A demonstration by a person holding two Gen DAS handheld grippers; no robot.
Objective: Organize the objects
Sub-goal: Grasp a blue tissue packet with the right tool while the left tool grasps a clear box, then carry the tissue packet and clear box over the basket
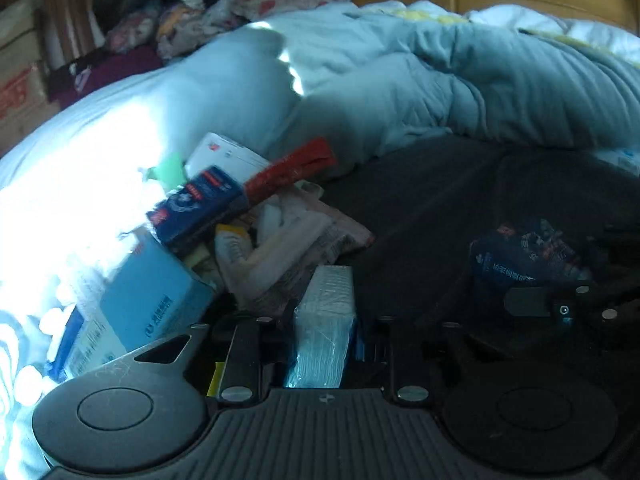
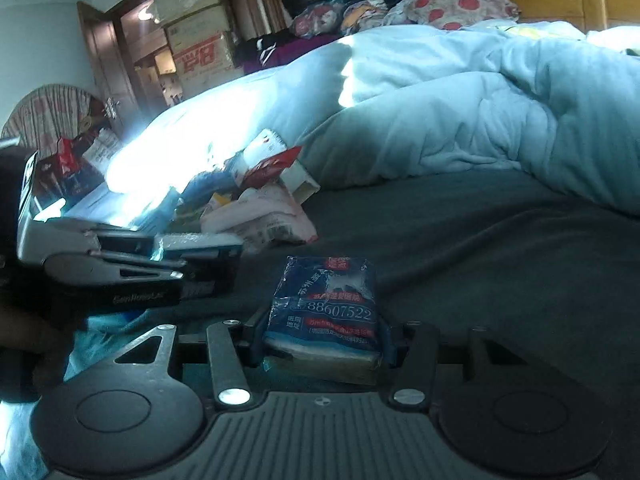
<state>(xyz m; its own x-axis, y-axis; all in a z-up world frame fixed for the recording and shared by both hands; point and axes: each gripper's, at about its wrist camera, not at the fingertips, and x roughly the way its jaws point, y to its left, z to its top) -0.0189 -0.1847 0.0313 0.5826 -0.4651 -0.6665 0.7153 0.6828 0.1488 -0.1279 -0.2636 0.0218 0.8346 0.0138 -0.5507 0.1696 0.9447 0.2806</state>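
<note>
on the bed: two packs gripped, one pile

left gripper [image 1: 324, 340] jaws pinch 1 clear-wrapped tissue pack [image 1: 326, 320]. right gripper [image 2: 324, 344] jaws pinch 1 dark blue tissue pack [image 2: 326, 304] over the grey sheet [image 2: 480, 240], beside 1 pile of boxes & packets [image 2: 256, 204].

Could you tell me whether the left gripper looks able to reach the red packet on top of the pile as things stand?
Probably not yet: the left gripper is shut on a light blue tissue pack, so it has no free jaws for the red packet.
</note>
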